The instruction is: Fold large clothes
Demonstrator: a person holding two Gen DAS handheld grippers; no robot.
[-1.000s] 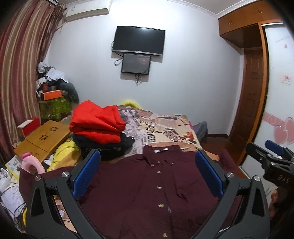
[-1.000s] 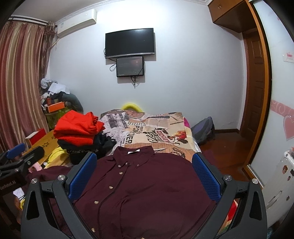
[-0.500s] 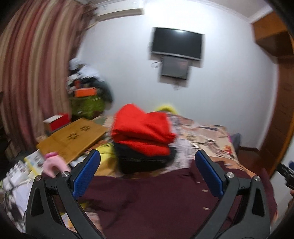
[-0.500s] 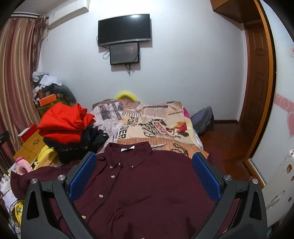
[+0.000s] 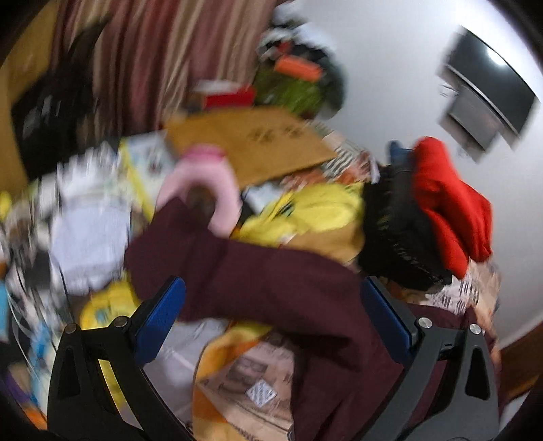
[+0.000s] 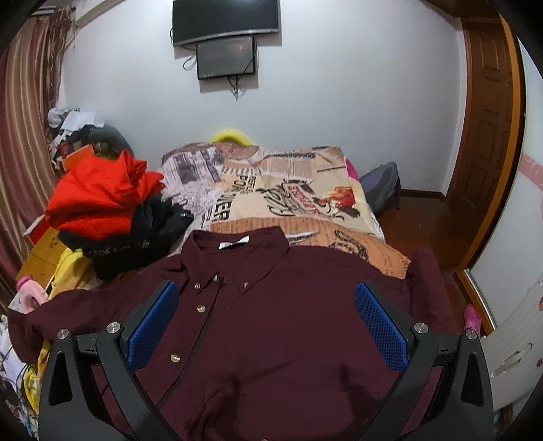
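Maroon shirt [image 6: 271,322] lies flat, buttoned, on the bed [image 6: 271,196]; right claw [image 6: 266,325] gapes above it; left claw [image 5: 271,322] wide over the left sleeve [image 5: 217,257].

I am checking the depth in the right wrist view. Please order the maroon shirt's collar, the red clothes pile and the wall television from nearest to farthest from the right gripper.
1. Maroon shirt's collar, just ahead of the right gripper, centre.
2. Red clothes pile, left, farther along the bed.
3. Wall television, top, on the far wall.

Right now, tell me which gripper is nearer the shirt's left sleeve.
Left. The left gripper hangs open right over the sleeve; the right gripper is open above the shirt's chest.
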